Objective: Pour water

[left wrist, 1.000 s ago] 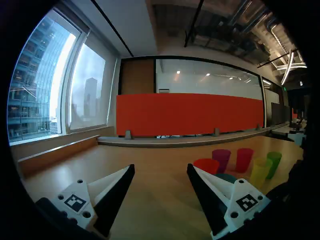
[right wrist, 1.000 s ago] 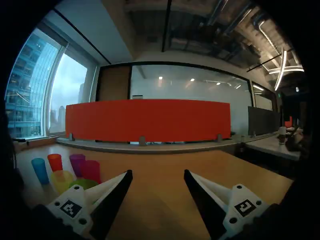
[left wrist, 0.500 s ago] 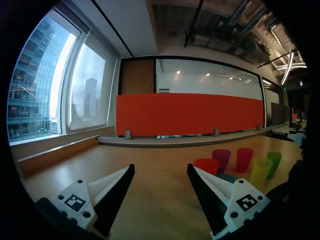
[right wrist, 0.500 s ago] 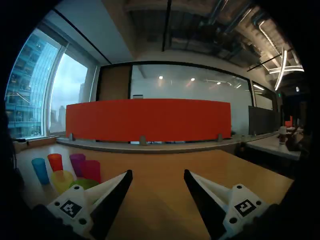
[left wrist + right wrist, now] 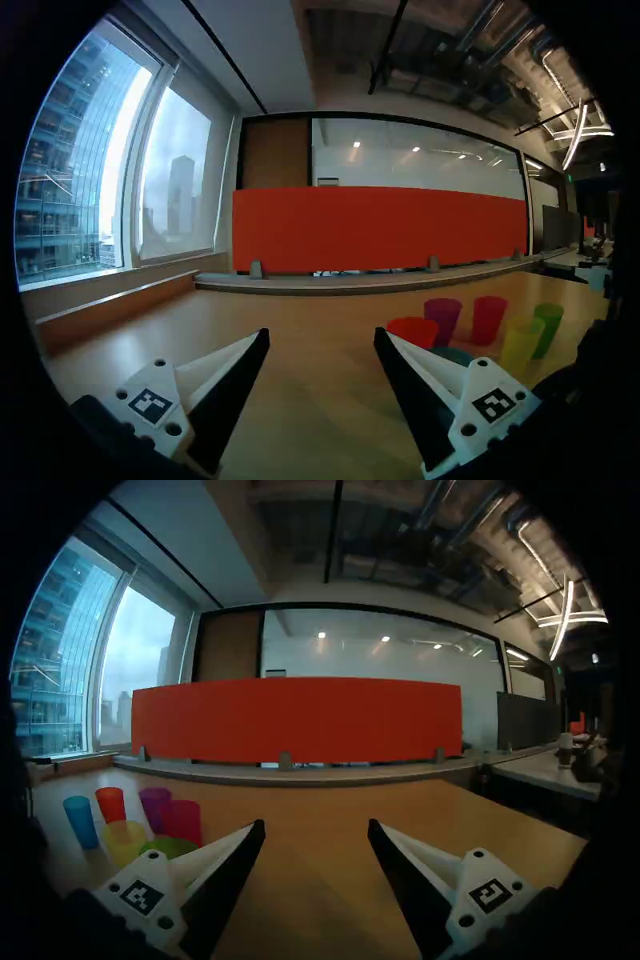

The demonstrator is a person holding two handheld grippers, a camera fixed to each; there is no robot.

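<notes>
Tall window (image 5: 80, 184) along the left wall; it sits at the left edge of the right gripper view too (image 5: 56, 672). Long orange partition (image 5: 376, 228) stands upright across the far end of the wooden surface (image 5: 304, 320), straight ahead of both cameras.

Left gripper (image 5: 320, 332): held low and level, pointing forward over the surface toward the partition. Fingers spread wide, nothing between them, bare wood in the gap.

Right gripper (image 5: 314, 824): same pose, low, level, aimed at the partition. Fingers wide apart, holding nothing.

Cups stand upright in a tight group on the surface, between the two grippers: to the right of the left gripper and to the left of the right gripper, near both and touching neither.

Left gripper view:
- red cup (image 5: 413, 330) just past the right fingertip
- purple cup (image 5: 442, 318) and pink cup (image 5: 488, 318) side by side behind it
- yellow cup (image 5: 520, 342) nearer the camera, green cup (image 5: 549, 326) just beside it
- blue cup (image 5: 452, 354) partly hidden by the right finger

Right gripper view:
- blue cup (image 5: 80, 820) farthest left, then the red cup (image 5: 110, 803), purple cup (image 5: 154, 808), pink cup (image 5: 183, 820)
- yellow cup (image 5: 125, 840) in front
- green cup (image 5: 170, 848) partly behind the left finger

Cannot tell whether any cup holds water.
</notes>
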